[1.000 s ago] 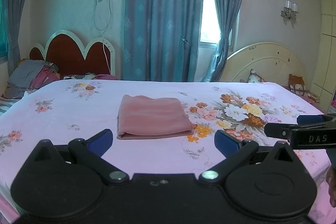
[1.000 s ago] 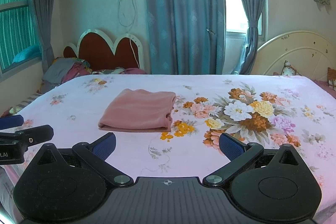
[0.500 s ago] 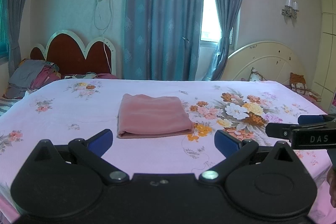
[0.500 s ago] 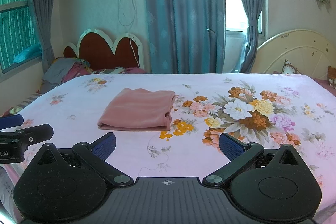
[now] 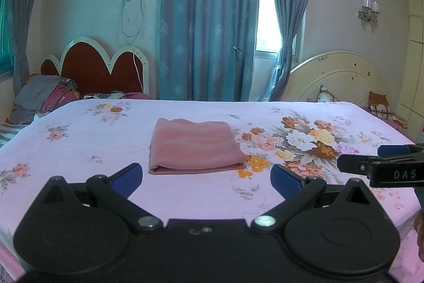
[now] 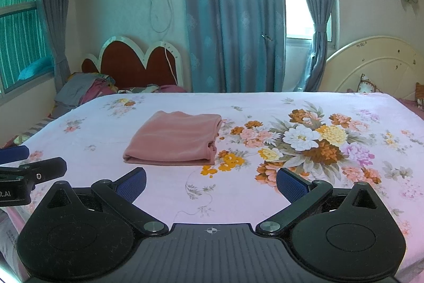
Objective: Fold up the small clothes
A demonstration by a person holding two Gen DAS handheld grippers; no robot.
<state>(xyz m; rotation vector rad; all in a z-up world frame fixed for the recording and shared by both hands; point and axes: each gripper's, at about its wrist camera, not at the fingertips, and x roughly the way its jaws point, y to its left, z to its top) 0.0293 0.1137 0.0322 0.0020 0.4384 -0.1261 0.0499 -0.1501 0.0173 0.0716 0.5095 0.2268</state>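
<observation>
The pink garment (image 5: 194,145) lies on the bed (image 5: 185,192) as a tidy flat rectangle, its doubled edge toward the cameras and its layers stacked evenly, left of the large flower print on the sheet (image 6: 304,139). It looks already folded, so the step in hand seems to be the close of this piece, or a pause before one more fold. The left hand-held gripper (image 5: 206,177) hovers short of the garment's near edge with its blue fingers spread wide and nothing between them. The right hand-held gripper (image 6: 212,181) hangs beside it, likewise spread and empty, clear of the cloth. If another fold is wanted, the next move calls for both to reach the near corners and pinch all layers together. Otherwise, a fresh piece may come from the heap of clothes (image 6: 79,92) by the red headboard (image 6: 137,62).
</observation>
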